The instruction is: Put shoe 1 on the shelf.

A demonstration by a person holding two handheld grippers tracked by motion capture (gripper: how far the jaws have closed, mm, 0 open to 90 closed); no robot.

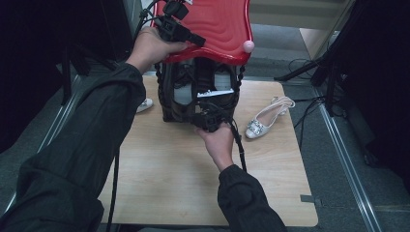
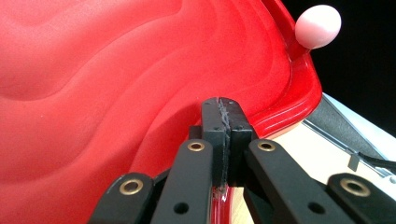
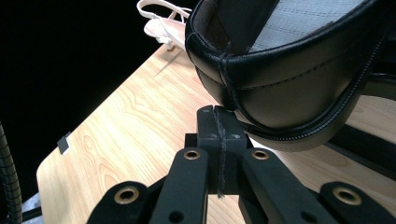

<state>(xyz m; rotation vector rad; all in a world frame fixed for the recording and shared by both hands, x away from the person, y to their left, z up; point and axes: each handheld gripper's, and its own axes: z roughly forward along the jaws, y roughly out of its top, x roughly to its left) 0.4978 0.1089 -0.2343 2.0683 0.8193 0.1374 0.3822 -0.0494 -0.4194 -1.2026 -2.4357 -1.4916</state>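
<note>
High view: a red tray with a rippled surface is held tilted above the far edge of the wooden table, and its near rim is clamped by the left gripper, whose jaws are closed flat on that rim. A pale pink ball is seen resting at the tray's lower right corner. Under the tray, a black container with dark shoes inside stands on the table, and the right gripper is held against its near side.

In the left gripper view, the jaws of the left gripper are pressed together over the edge of the red tray, with the pink ball lodged against the raised rim at the upper right.

In the right gripper view, the jaws of the right gripper are shut tight, and the heel of a black leather shoe is seen just above and touching their tips; whether any of it is pinched cannot be told. A white slingback shoe is seen farther off on the table. In the high view this white shoe lies to the right of the container, well apart from the tray.
</note>
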